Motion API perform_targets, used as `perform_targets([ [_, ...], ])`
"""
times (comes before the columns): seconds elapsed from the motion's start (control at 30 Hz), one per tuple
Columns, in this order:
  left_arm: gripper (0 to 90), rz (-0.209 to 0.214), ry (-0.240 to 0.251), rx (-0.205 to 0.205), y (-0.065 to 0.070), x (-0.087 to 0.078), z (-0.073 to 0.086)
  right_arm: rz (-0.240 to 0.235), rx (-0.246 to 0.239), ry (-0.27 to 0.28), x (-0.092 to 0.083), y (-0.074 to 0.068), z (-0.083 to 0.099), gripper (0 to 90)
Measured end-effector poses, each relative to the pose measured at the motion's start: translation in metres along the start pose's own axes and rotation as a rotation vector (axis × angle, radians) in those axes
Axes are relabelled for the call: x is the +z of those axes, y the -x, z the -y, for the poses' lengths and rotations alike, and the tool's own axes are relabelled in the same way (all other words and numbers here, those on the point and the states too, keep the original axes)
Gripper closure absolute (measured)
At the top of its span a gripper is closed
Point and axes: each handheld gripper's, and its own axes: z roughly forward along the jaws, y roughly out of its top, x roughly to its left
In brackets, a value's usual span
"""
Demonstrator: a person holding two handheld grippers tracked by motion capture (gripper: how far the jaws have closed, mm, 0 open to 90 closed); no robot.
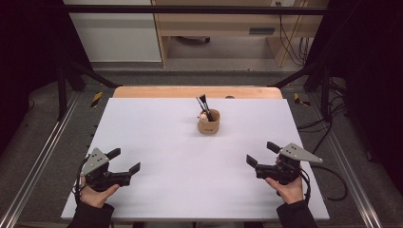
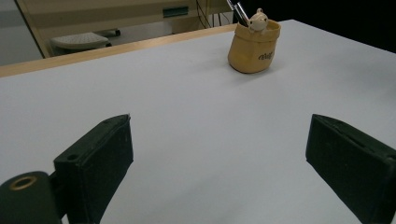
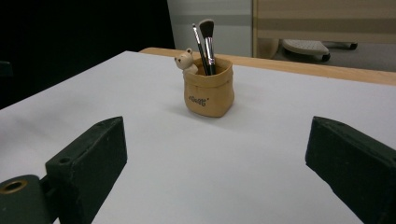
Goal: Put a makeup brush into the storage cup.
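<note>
A tan pouch-shaped holder (image 1: 209,122) with a small bear figure on its rim stands upright on the white table (image 1: 157,142), toward the back centre. Two makeup brushes (image 1: 203,105) stick up out of it. The same holder (image 2: 254,44) sits far ahead in the left gripper view, and the holder (image 3: 208,87) with its brushes (image 3: 206,43) stands ahead in the right gripper view. My left gripper (image 1: 124,160) rests at the front left, open and empty. My right gripper (image 1: 261,154) rests at the front right, open and empty. Both point toward the holder from a distance.
A wooden strip (image 1: 197,91) borders the table's far edge. Beyond it are a wooden cabinet (image 1: 228,23) and cables (image 1: 297,42) on the floor. Black frame bars (image 1: 64,85) stand at both sides. A cable (image 1: 332,185) trails from the right gripper.
</note>
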Motion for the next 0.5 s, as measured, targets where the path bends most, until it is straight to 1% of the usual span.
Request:
perform_targets([
  [0.03,7.0,0.000,-0.001,0.000,0.000,0.000,0.000,0.000,0.009,0.002,-0.001,0.000,0.001,6.1],
  [0.07,6.9,0.000,-0.001,0.000,0.000,0.000,0.000,0.002,0.009,-0.001,-0.002,0.001,0.003,6.0],
  [0.1,7.0,-0.002,-0.002,0.000,0.000,0.000,0.000,0.008,-0.001,-0.005,-0.002,0.001,0.004,5.9],
  [0.23,6.9,-0.002,-0.002,0.000,0.000,0.000,0.000,0.018,0.003,-0.016,-0.005,0.003,0.009,5.7],
  [0.37,6.9,-0.004,-0.002,0.000,0.000,0.000,0.001,0.019,0.006,-0.014,-0.007,0.005,0.012,5.6],
  [0.4,6.9,-0.004,-0.002,0.001,0.000,0.000,0.001,0.021,0.017,-0.011,-0.007,0.005,0.013,5.5],
  [0.5,6.8,-0.003,-0.003,0.003,0.001,0.000,0.001,0.027,0.011,-0.014,-0.010,0.007,0.015,5.4],
])
